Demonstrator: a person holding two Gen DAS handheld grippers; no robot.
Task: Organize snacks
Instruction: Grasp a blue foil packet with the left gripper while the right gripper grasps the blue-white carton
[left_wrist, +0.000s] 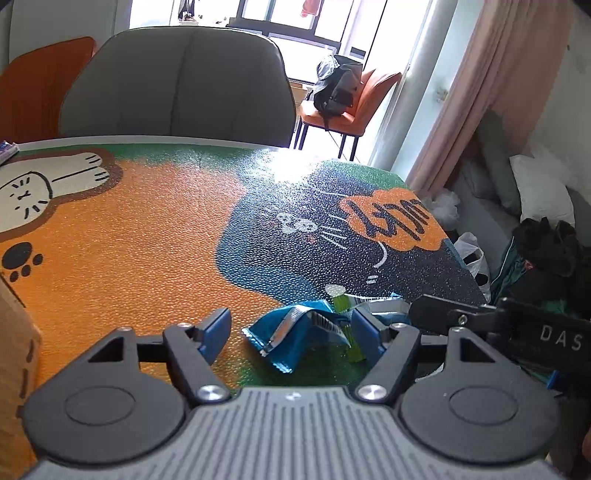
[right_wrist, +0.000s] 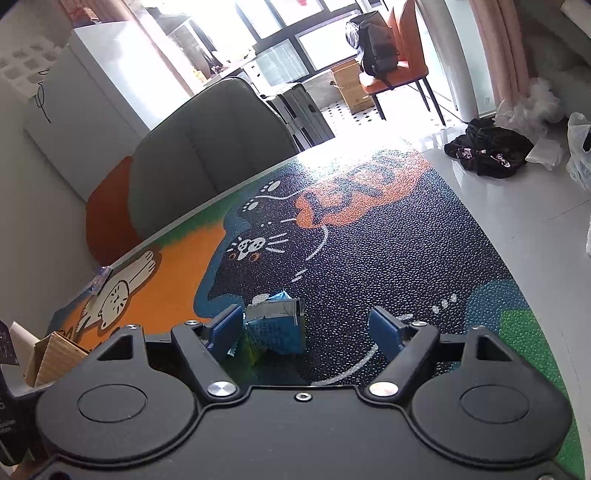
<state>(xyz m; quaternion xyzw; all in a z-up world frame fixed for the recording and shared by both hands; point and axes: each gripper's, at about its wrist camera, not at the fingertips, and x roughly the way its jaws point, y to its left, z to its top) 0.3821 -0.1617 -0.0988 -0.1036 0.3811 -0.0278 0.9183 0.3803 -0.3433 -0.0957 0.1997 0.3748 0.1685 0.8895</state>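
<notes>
- Blue foil snack packet (left_wrist: 295, 334), crumpled, lying on the cat-print table mat (left_wrist: 147, 258) near the front edge; green stick packet (left_wrist: 341, 314) tucked against it on the right side.
- Left gripper (left_wrist: 291, 328): spread wide, nothing held, packet on the mat between the blue pads (left_wrist: 216, 328), nearer the right pad, no clear contact.
- Right gripper (right_wrist: 308, 332): also spread, nothing held; same blue packet (right_wrist: 277, 328) standing up just beside its left pad, touching or nearly so, can't tell which.
- Right gripper body visible in left view at far right, close by the packets.
- Handling, prob.: v. light, soft, foil slick & crinkly; will slide on the pebbled mat if nudged, will crush if squeezed hard.
- Best hold, prob.: pinch the flat sealed edge or a raised fold, not the puffed middle; gentle closure.
- Cardboard box (right_wrist: 51, 356) at the left, poss. the drop spot, not certain.
</notes>
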